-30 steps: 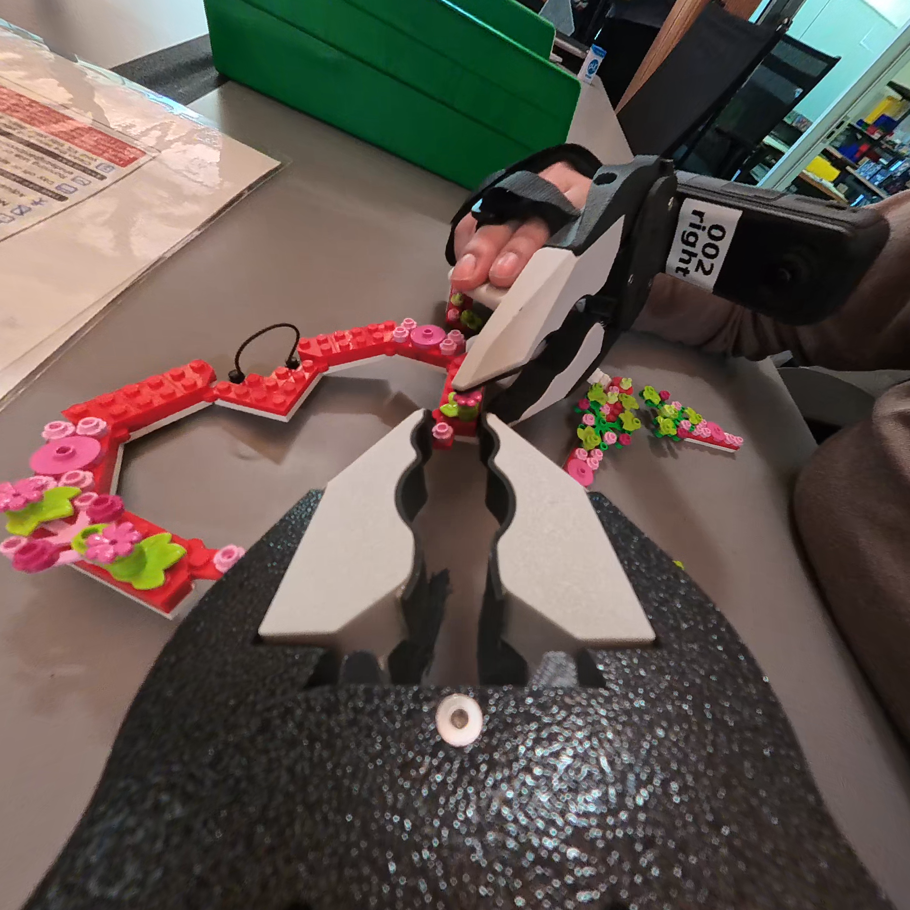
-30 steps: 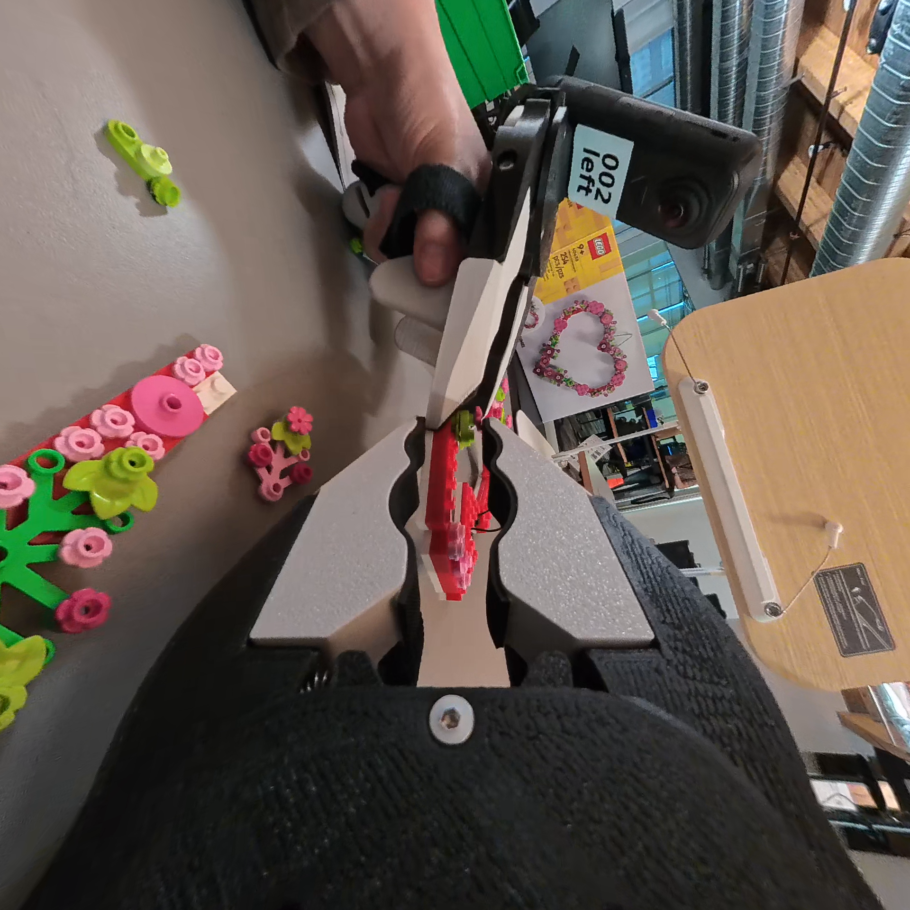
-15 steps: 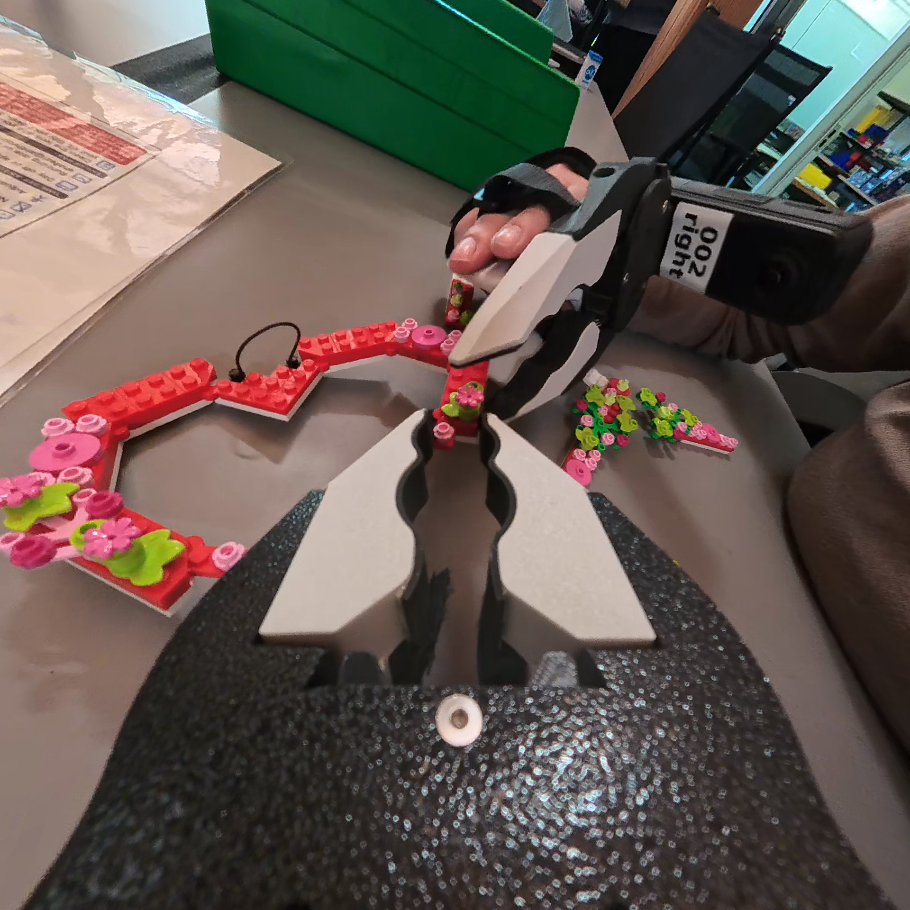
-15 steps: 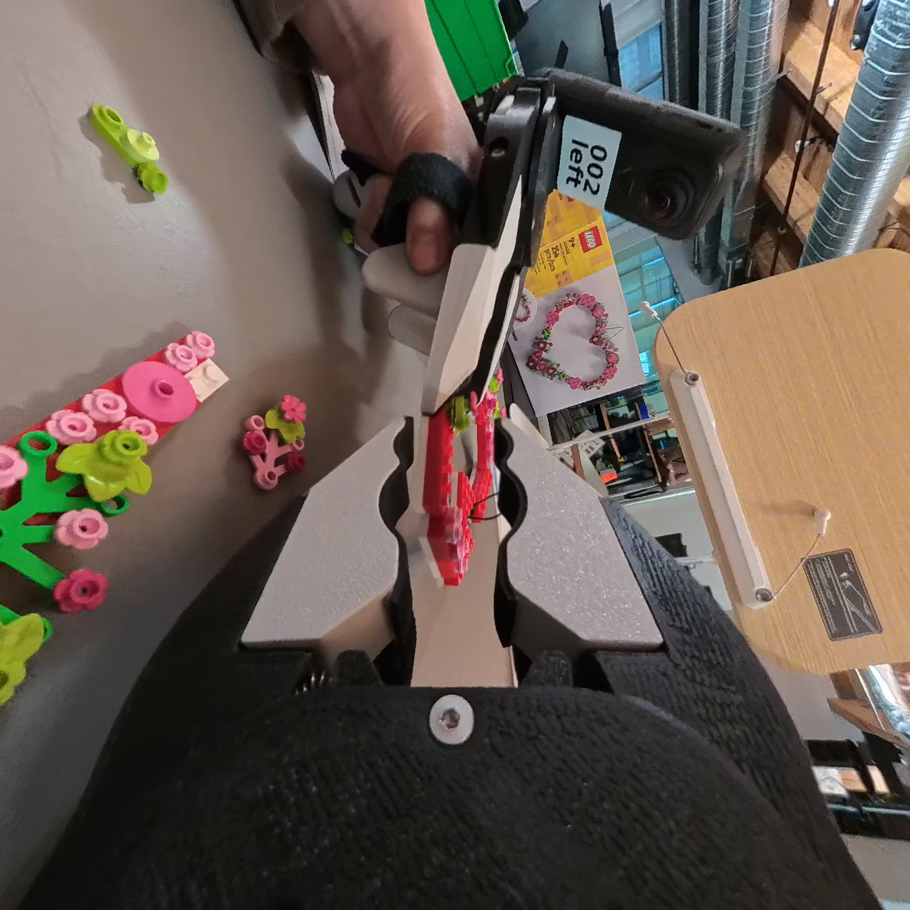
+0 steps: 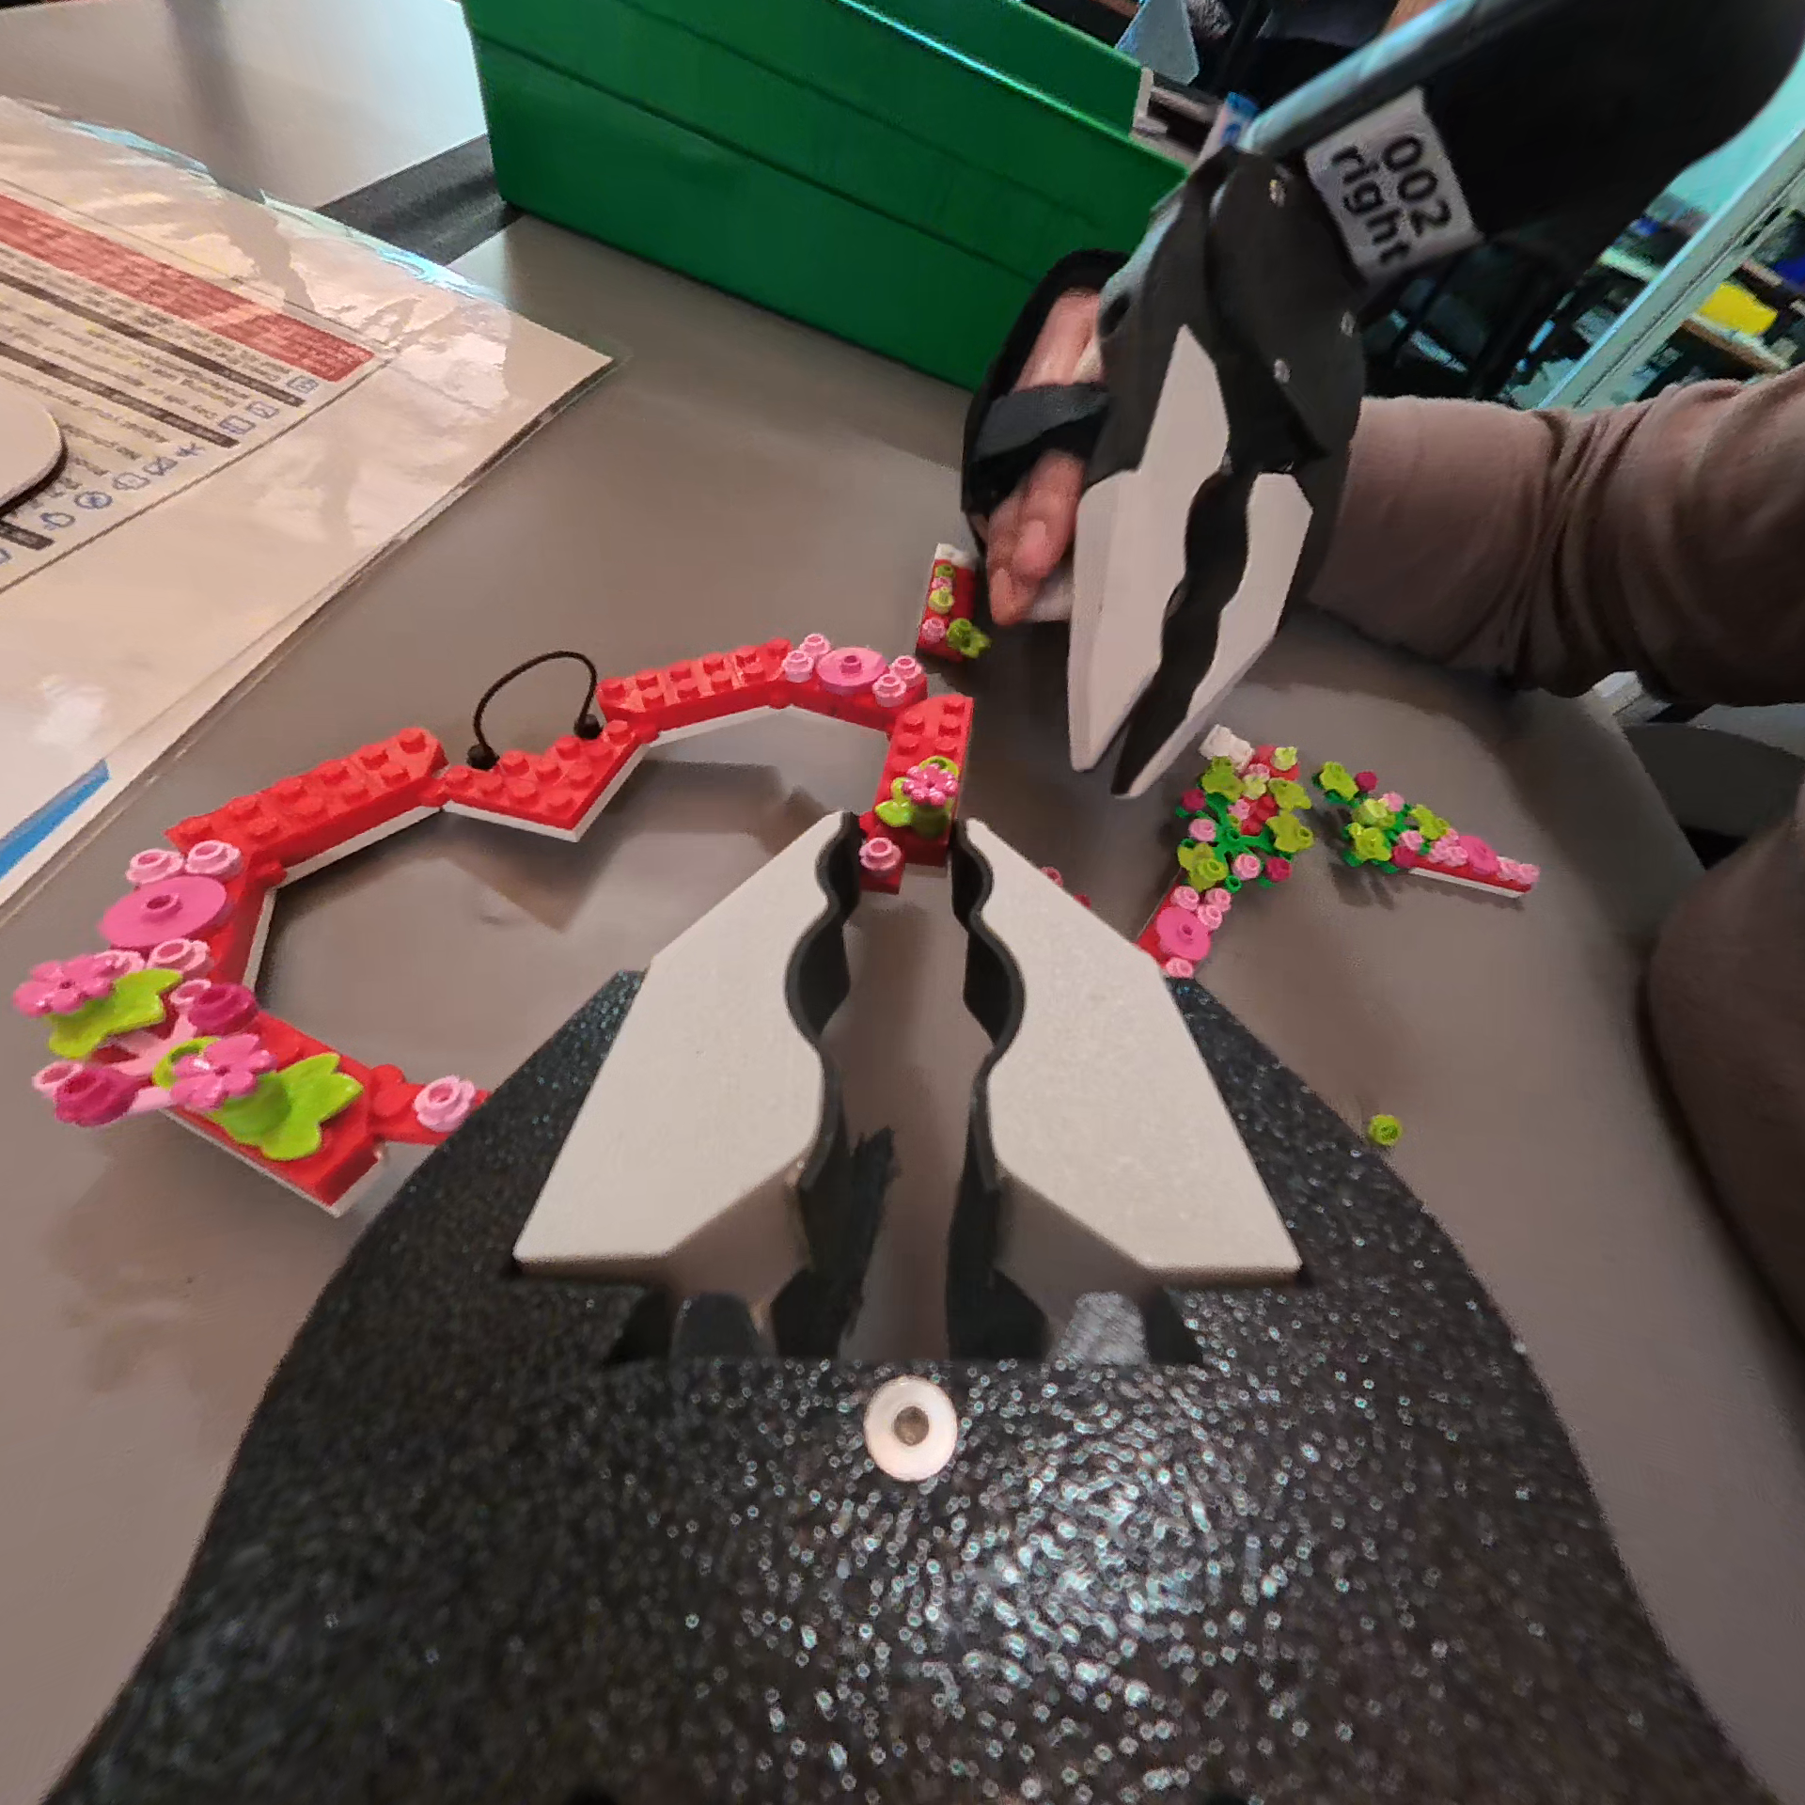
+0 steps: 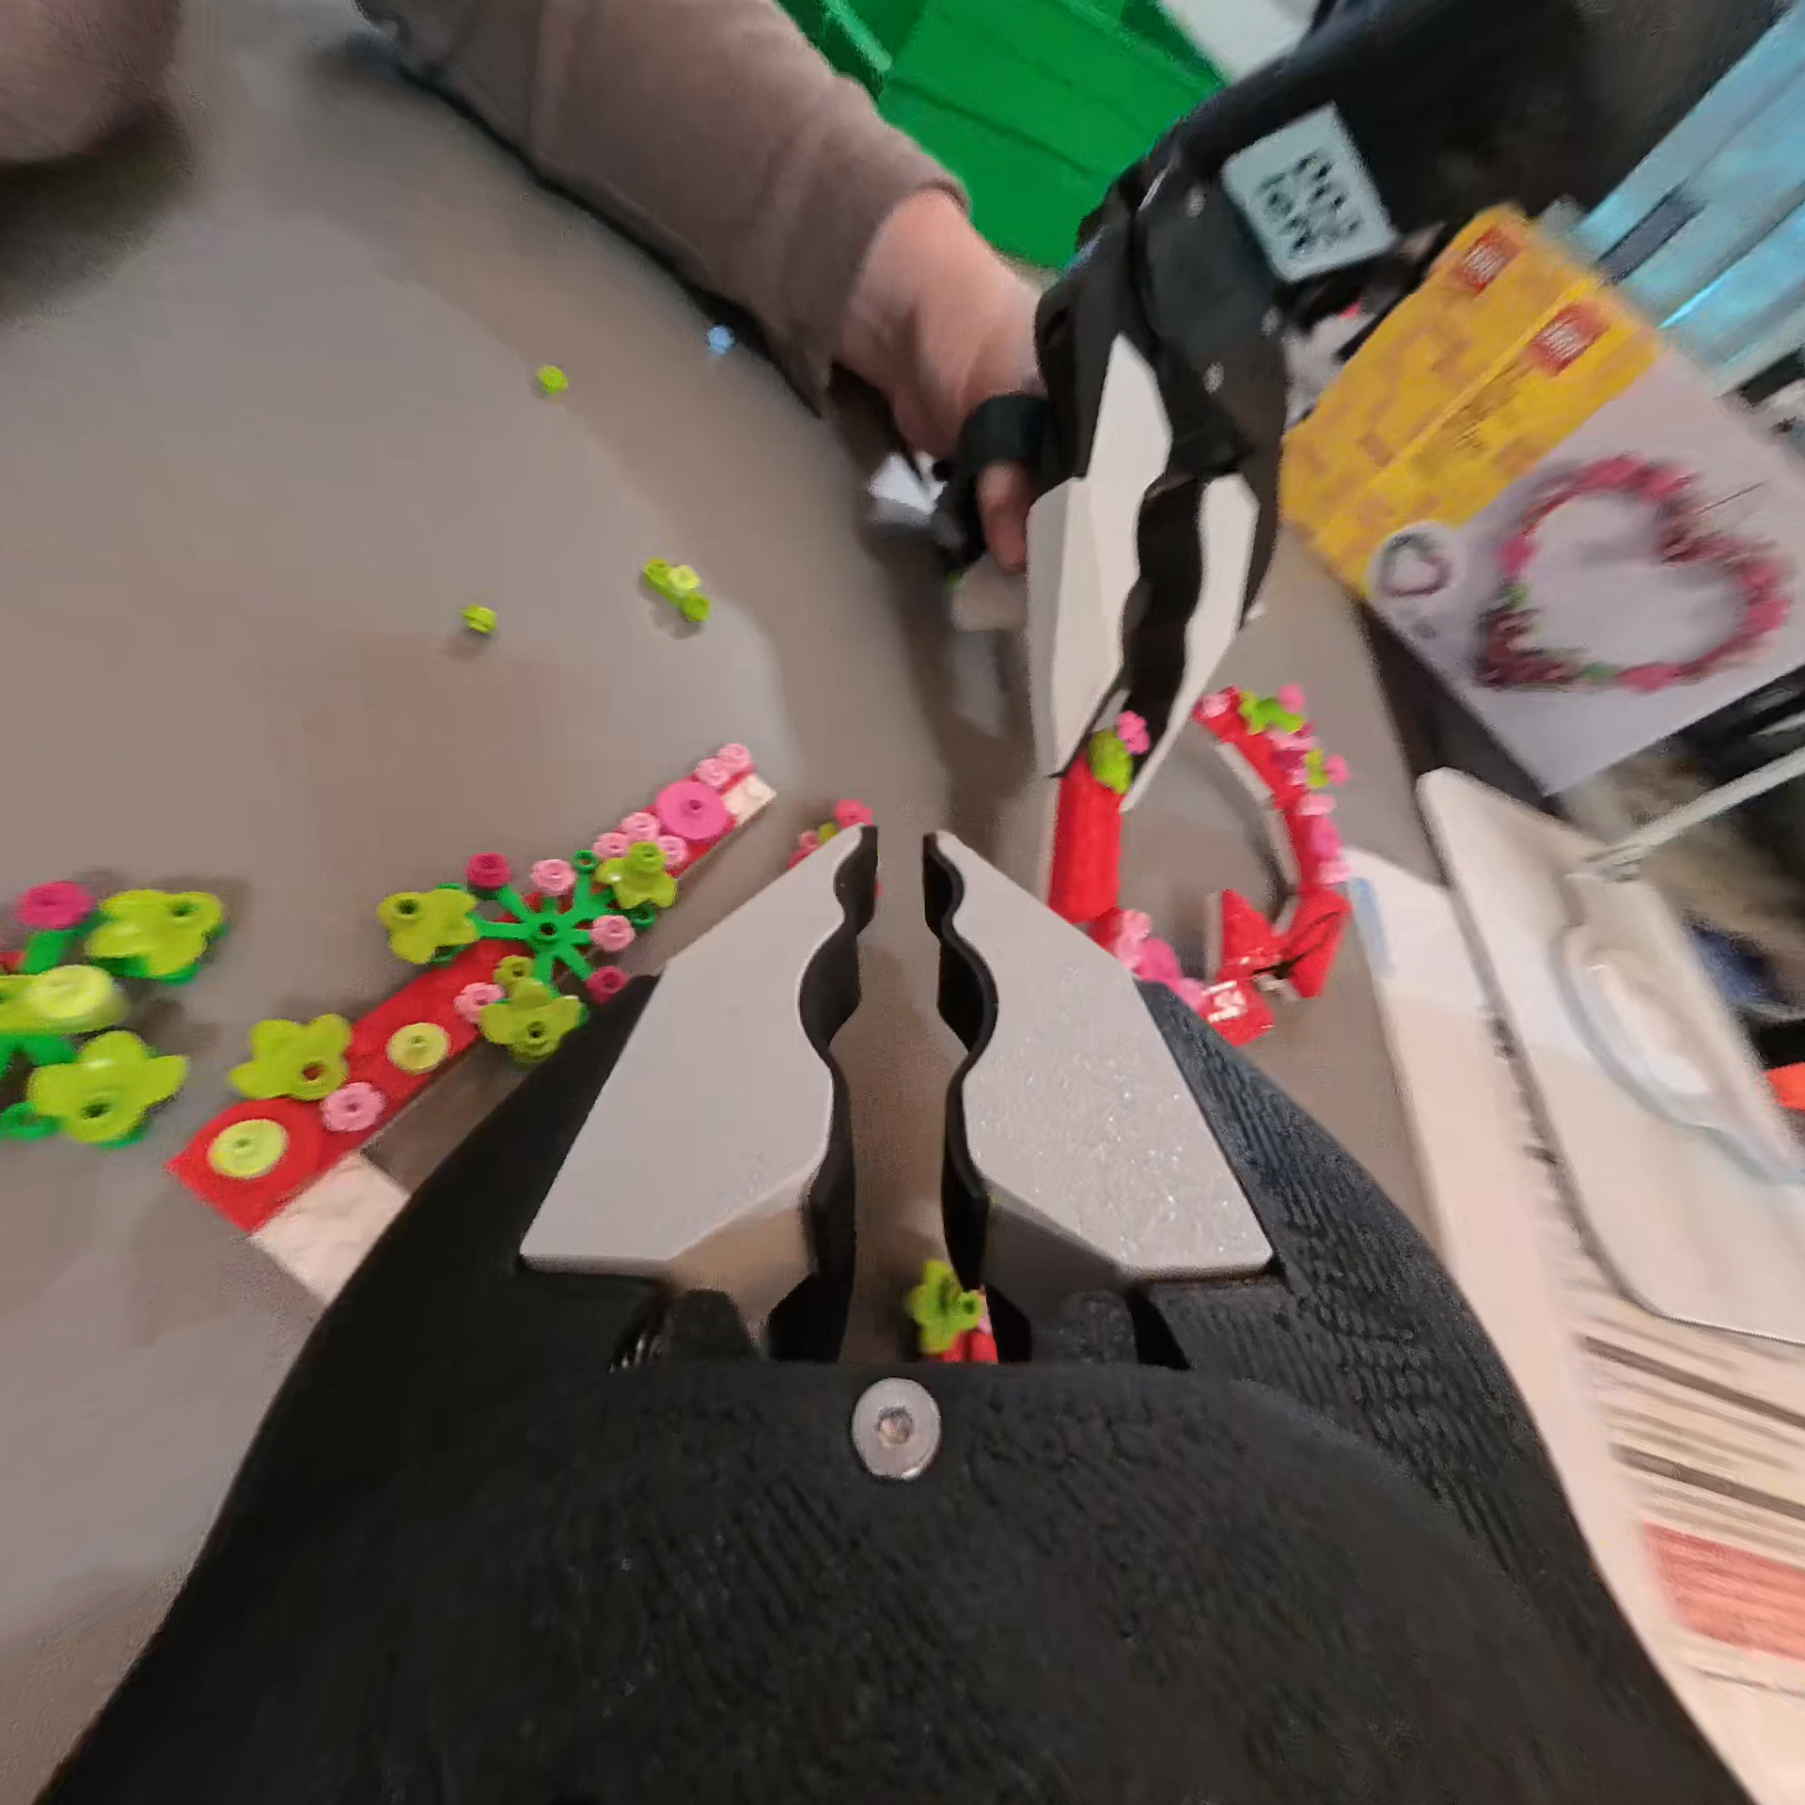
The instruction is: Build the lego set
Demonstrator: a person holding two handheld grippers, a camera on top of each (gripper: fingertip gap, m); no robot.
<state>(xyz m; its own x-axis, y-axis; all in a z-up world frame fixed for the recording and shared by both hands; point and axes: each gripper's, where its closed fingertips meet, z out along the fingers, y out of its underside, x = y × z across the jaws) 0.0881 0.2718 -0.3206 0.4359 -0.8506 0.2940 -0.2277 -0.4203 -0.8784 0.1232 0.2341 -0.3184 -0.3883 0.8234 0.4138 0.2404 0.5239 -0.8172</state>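
Note:
A red heart-shaped lego frame [image 5: 527, 781] with pink flowers and lime leaves lies on the grey table [image 5: 684, 469]. My left gripper [image 5: 906, 828] is shut on the frame's end segment, the one with a pink flower on a lime leaf. In the right wrist view, the left gripper [image 6: 1099, 772] pinches that segment. My right gripper [image 6: 901, 842] is nearly closed with nothing between its fingers. It hangs above the table just right of the frame, and shows in the left wrist view [image 5: 1109, 776]. A small red piece [image 5: 947, 606] lies by the right hand.
Two flowered red strips [image 5: 1231, 830] [image 5: 1416, 840] lie right of the frame. A lime stud [image 5: 1384, 1130] and loose lime pieces [image 6: 674, 586] are scattered about. Green bins [image 5: 830, 176] stand behind, a laminated sheet [image 5: 244, 391] lies left, and the lego box [image 6: 1524, 508] stands nearby. My hands' fingertips stand some 6 cm from each other.
My right gripper let go of the frame's segment, lifted off, swung away to the right and closed up. My left gripper kept its hold on the frame's end.

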